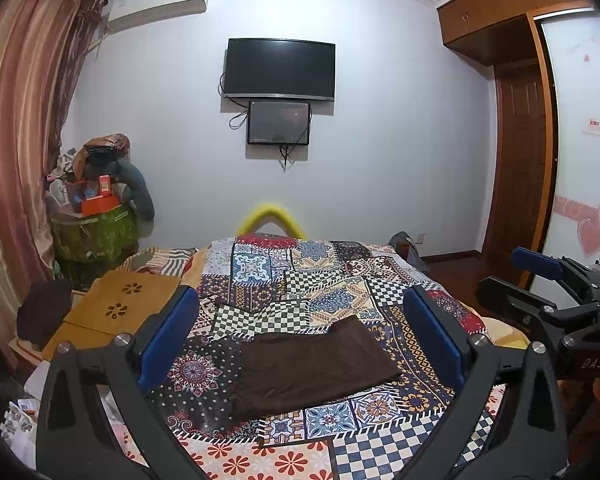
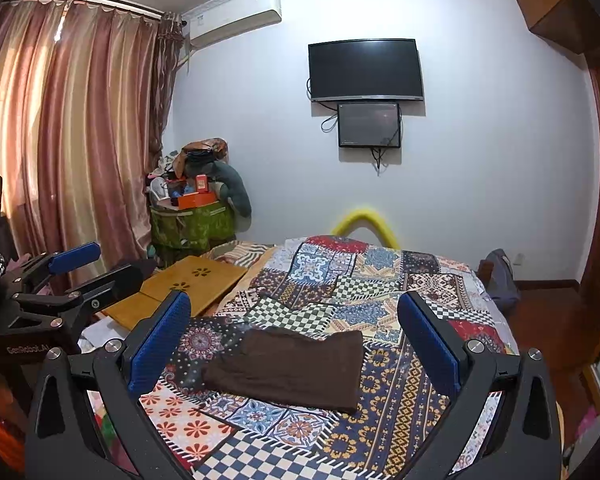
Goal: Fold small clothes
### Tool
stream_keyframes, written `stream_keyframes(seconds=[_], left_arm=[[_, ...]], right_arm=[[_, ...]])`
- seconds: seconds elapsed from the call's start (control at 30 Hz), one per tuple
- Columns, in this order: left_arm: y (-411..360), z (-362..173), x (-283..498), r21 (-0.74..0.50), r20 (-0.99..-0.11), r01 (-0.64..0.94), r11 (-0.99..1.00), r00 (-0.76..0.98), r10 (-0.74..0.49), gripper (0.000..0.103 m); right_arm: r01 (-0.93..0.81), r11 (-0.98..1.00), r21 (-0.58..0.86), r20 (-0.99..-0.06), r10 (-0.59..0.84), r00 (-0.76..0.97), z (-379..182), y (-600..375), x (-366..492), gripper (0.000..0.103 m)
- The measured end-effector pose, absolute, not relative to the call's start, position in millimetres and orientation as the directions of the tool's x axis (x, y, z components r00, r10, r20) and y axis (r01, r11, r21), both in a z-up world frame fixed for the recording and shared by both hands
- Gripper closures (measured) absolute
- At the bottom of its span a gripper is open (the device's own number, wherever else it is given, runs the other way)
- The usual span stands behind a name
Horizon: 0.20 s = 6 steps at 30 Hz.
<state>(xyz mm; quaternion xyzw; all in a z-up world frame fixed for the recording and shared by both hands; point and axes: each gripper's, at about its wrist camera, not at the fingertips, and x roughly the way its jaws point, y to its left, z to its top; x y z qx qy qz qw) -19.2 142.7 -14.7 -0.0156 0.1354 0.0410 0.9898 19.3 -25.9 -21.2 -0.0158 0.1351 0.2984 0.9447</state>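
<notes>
A folded dark brown cloth garment (image 1: 312, 364) lies flat on the patchwork-patterned bedspread (image 1: 300, 276), near the bed's near end and roughly centred between its long sides. Bare bedspread surrounds the garment on all four sides; nothing touches it. The left gripper (image 1: 300, 328), black with blue ribbed pads (image 1: 168, 336), is held above the bed with its jaws wide apart and nothing between them; the garment appears in the gap, below and clear of both pads. The right gripper (image 2: 296, 340) is in the same attitude, jaws spread and empty, the garment (image 2: 288, 368) lying beneath and apart from its pads (image 2: 156, 344). Each gripper shows at the edge of the other's view, well to the side of the garment. On the bed's left side rests a tan wooden lap desk (image 2: 180, 288) with two flower-shaped cutouts, and a second dark cloth (image 1: 44, 312) lies beyond its left edge. A green hamper heaped with clutter (image 2: 192, 224) stands in the corner beside striped pink curtains (image 2: 60, 120). Two dark screens are wall-mounted, a large television (image 2: 366, 70) above a smaller monitor (image 2: 369, 125). One white air conditioner (image 2: 232, 16) hangs near the ceiling.
</notes>
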Motion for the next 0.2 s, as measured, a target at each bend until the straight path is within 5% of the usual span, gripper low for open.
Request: stream_keyframes(seconds=[0.2], left_arm=[[143.3, -15.1, -17.6, -0.024, -0.276, -0.088, 0.996, 0.958, 0.078, 0.000]], right_arm=[[-0.571, 0.819, 0.054, -0.270, 0.562, 0.782, -21.5, -23.8, 22.3, 0.000]])
